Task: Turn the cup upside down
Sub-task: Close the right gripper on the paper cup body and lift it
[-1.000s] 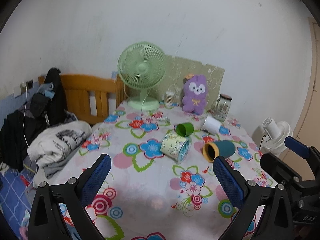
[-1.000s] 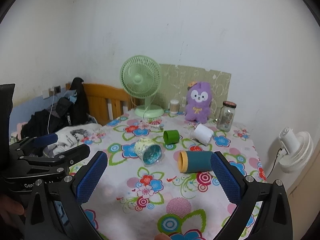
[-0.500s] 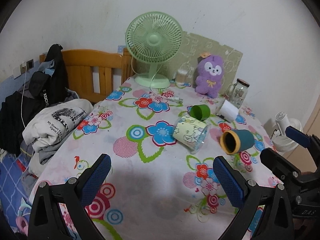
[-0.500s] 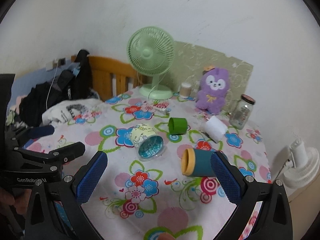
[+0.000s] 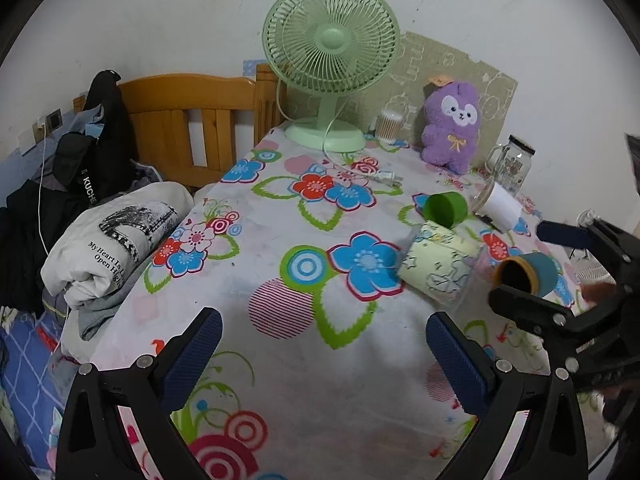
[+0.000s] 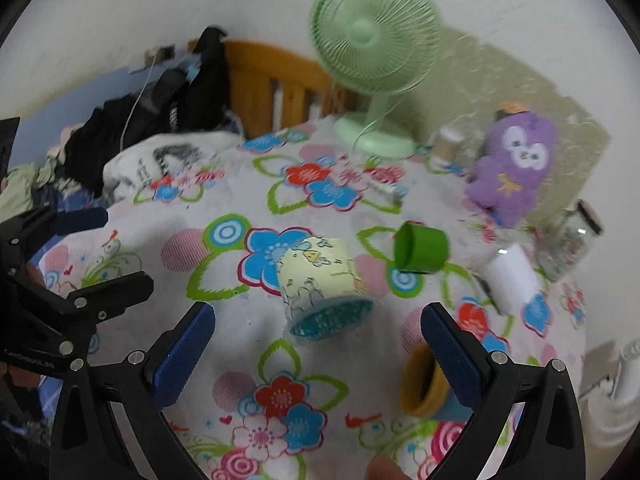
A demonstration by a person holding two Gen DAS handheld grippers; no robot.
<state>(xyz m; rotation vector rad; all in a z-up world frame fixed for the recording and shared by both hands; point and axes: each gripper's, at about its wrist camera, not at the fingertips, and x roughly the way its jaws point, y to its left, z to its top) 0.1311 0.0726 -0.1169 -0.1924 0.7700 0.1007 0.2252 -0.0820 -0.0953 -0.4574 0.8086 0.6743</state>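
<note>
Both the left gripper (image 5: 322, 346) and right gripper (image 6: 316, 344) are hovering spread wide and holding nothing, with the yellow cup (image 6: 320, 280) lying on its side on the floral tablecloth (image 6: 256, 344) at 12 o'clock from the right gripper, teal cup (image 6: 424, 384) at 3 o'clock.

The tablecloth (image 5: 280, 360) looks like smooth printed plastic or cloth with a faint sheen. The fan (image 5: 331, 36) is glossy pale-green plastic, the headboard (image 5: 188, 108) varnished wood, the toy (image 5: 452, 128) fuzzy plush, the jar (image 5: 510, 162) clear glass. Gripper pads (image 5: 192, 358) show rough, dimpled blue rubber.
</note>
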